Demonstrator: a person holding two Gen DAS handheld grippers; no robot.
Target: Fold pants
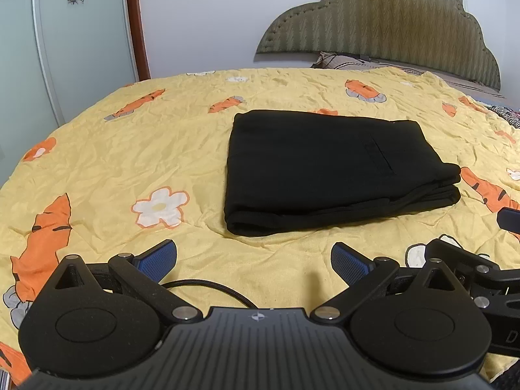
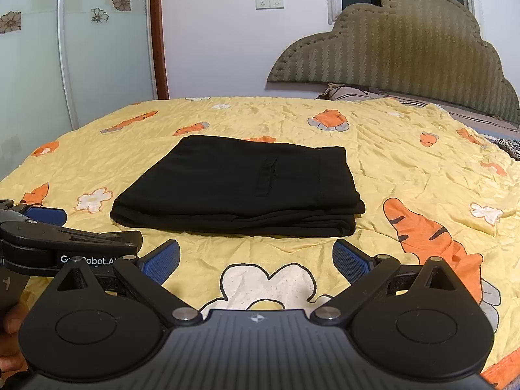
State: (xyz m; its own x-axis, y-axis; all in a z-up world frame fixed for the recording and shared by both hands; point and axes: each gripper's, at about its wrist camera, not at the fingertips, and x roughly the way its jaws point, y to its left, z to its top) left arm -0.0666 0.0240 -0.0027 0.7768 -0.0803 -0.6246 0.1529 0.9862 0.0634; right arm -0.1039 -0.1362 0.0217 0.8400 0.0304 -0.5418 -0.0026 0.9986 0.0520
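Black pants (image 1: pixel 325 172) lie folded into a flat rectangular stack on the yellow bedspread (image 1: pixel 130 162); they also show in the right wrist view (image 2: pixel 240 188). My left gripper (image 1: pixel 253 260) is open and empty, hovering over the bedspread just short of the stack's near edge. My right gripper (image 2: pixel 256 258) is open and empty, also just short of the near edge. The left gripper's side shows at the left of the right wrist view (image 2: pixel 42 227), and part of the right gripper at the right edge of the left wrist view (image 1: pixel 481 269).
The yellow bedspread (image 2: pixel 406 162) has carrot and flower prints and is wrinkled. A padded headboard (image 1: pixel 390 26) and pillow stand at the far right. A glass wardrobe door (image 1: pixel 65 48) stands at the left. A black cable (image 1: pixel 208 287) lies by the left gripper.
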